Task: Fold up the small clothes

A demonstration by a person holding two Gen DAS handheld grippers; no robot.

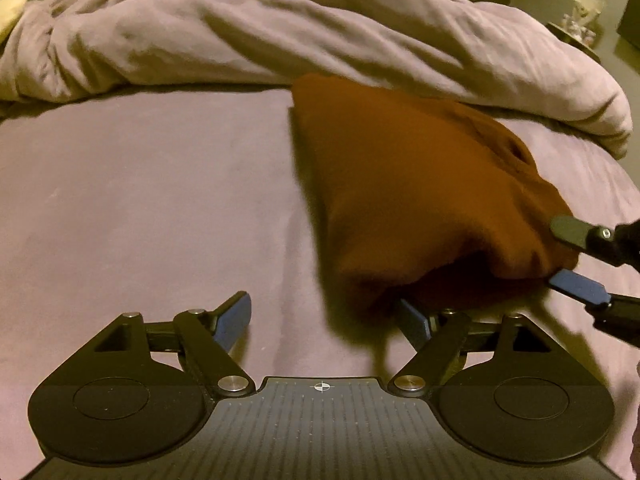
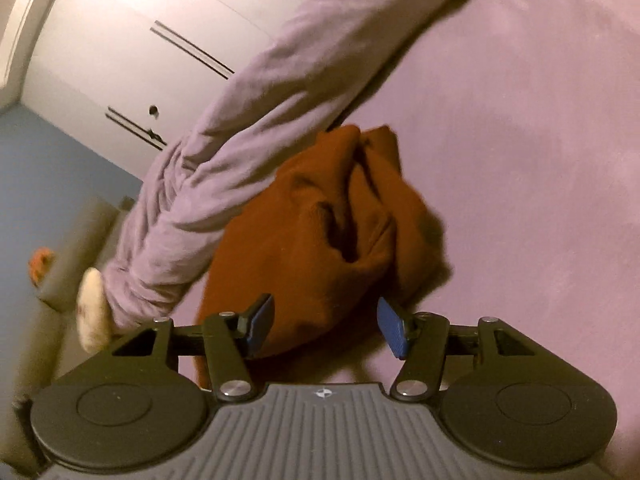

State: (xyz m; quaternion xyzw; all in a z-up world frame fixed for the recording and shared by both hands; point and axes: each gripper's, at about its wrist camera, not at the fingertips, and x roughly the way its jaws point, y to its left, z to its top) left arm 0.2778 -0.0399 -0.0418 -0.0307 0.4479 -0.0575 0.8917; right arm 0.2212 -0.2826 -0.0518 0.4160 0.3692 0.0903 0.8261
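rust garment [image 1: 400,184] lengthwise toward duvet [image 1: 280,32]

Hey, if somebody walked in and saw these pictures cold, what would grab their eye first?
The rust-brown garment would, a dark bunched heap on the pale purple bed sheet, just in front of the rumpled purple duvet. Next, the right gripper, its blue pads spread wide on either side of the cloth's near end. The left gripper is open too, with the garment's near edge draped over its right finger.
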